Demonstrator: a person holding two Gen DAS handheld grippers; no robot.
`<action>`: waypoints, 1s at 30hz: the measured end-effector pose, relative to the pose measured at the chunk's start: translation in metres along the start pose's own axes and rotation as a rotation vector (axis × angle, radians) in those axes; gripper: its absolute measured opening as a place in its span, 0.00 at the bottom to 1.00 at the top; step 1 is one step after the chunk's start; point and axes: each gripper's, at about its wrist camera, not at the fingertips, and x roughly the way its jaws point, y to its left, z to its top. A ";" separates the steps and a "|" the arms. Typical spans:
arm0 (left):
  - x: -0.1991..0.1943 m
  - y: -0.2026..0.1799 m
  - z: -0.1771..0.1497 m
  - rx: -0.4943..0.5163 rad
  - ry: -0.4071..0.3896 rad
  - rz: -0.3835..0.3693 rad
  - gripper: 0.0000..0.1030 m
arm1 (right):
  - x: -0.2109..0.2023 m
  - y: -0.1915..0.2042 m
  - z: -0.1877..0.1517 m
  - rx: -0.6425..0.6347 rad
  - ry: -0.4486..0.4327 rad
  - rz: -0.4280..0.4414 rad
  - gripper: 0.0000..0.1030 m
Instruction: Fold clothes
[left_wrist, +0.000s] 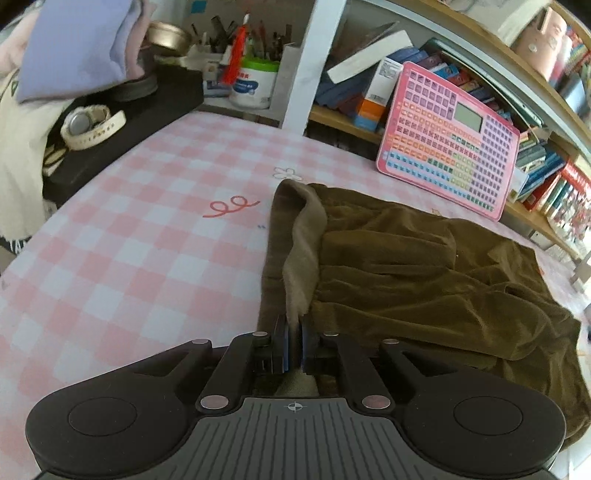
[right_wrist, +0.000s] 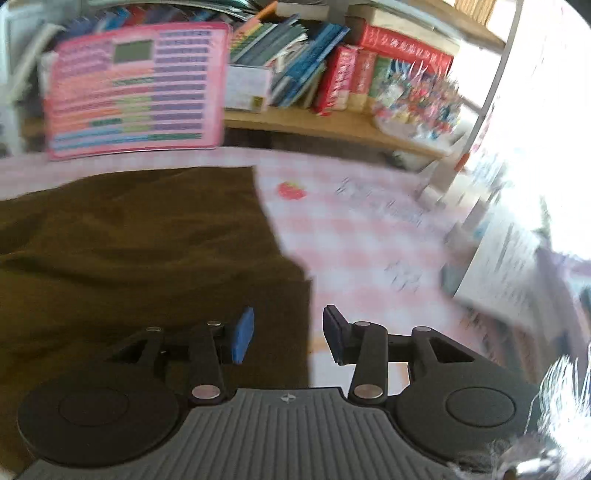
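Note:
A brown velvety garment (left_wrist: 424, 273) lies crumpled on the pink checked tablecloth (left_wrist: 129, 240). My left gripper (left_wrist: 294, 325) is shut on the garment's left edge, where a paler lining strip (left_wrist: 304, 243) folds up from the jaws. In the right wrist view the same garment (right_wrist: 140, 251) covers the left half, its right edge running down the middle. My right gripper (right_wrist: 288, 332) is open and empty, low over that right edge, its left pad (right_wrist: 242, 336) above the cloth and its right pad (right_wrist: 334, 332) above the tablecloth (right_wrist: 369, 240). The right view is motion-blurred.
A pink toy keyboard tablet (left_wrist: 447, 144) leans against a bookshelf (left_wrist: 546, 184) behind the garment; it also shows in the right wrist view (right_wrist: 136, 88). A black box with a watch (left_wrist: 88, 125), stacked clothes (left_wrist: 74, 44) and a pen tub (left_wrist: 255, 81) stand at far left.

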 end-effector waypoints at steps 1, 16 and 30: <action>0.000 -0.001 0.000 -0.001 0.002 -0.008 0.08 | -0.002 0.000 -0.005 0.007 0.011 0.006 0.38; -0.004 -0.004 -0.003 -0.014 0.005 -0.077 0.22 | -0.018 0.000 -0.071 0.110 0.174 0.033 0.35; 0.002 0.003 -0.011 -0.043 0.103 -0.279 0.01 | -0.022 -0.017 -0.075 0.184 0.204 0.036 0.09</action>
